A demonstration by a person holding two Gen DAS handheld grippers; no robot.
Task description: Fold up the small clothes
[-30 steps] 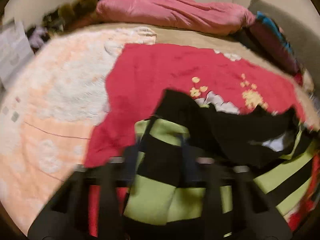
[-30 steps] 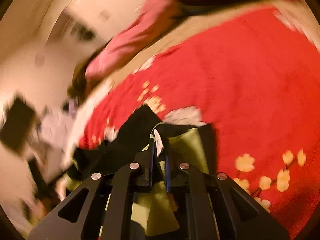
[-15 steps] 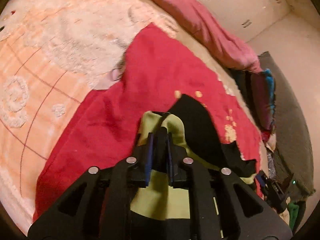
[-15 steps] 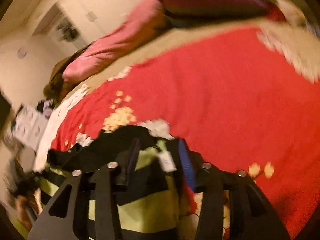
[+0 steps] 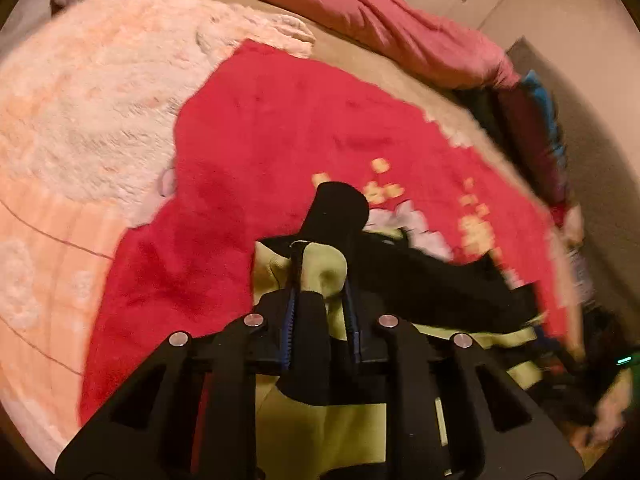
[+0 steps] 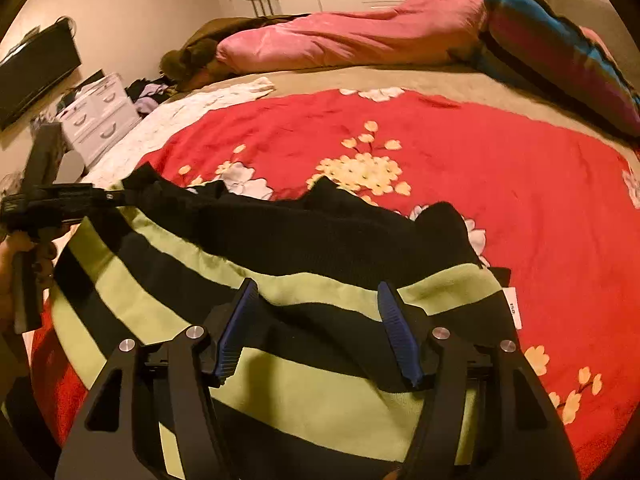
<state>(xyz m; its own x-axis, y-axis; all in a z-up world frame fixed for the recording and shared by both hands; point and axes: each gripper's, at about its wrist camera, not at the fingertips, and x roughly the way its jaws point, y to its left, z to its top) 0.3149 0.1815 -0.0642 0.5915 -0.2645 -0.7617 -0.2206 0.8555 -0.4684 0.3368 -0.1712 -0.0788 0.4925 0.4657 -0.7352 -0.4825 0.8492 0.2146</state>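
A small green-and-black striped sweater point(image 6: 248, 292) lies across the near side of a red flowered blanket point(image 6: 500, 184) on a bed, its stripes spread flat while its black upper part point(image 6: 312, 224) is bunched along the far edge, nearer the blanket's yellow flower cluster point(image 6: 360, 172). A white tag point(image 6: 513, 307) sticks out at the sweater's right edge.

The left tongs point(image 5: 320, 280) are pressed together on a bunched corner of the sweater, green cloth squeezed up between the blue pads point(image 5: 289, 320). From the right wrist view, the same tool point(image 6: 52, 200) reaches in at the sweater's left corner, gripped by the person's hand point(image 6: 20, 260). That pinch appears to hold the corner taut, so the cloth stays straight for a fold.

The right tongs point(image 6: 316, 328) stand spread wide over the middle stripes with nothing between their pads point(image 6: 396, 332), likely ready either to smooth the cloth or to take a fresh grip on the right edge beside the tag.

Judging by the crumpled black part, the fold is at an early stage.

Beyond the sweater, the blanket gives way on its left to a pale fluffy blanket point(image 5: 100, 92). Past the blanket's far edge lie a pink duvet point(image 6: 352, 40) and, to its right, a striped pillow point(image 6: 560, 56). White drawers point(image 6: 100, 116) stand off the bed to the far left.
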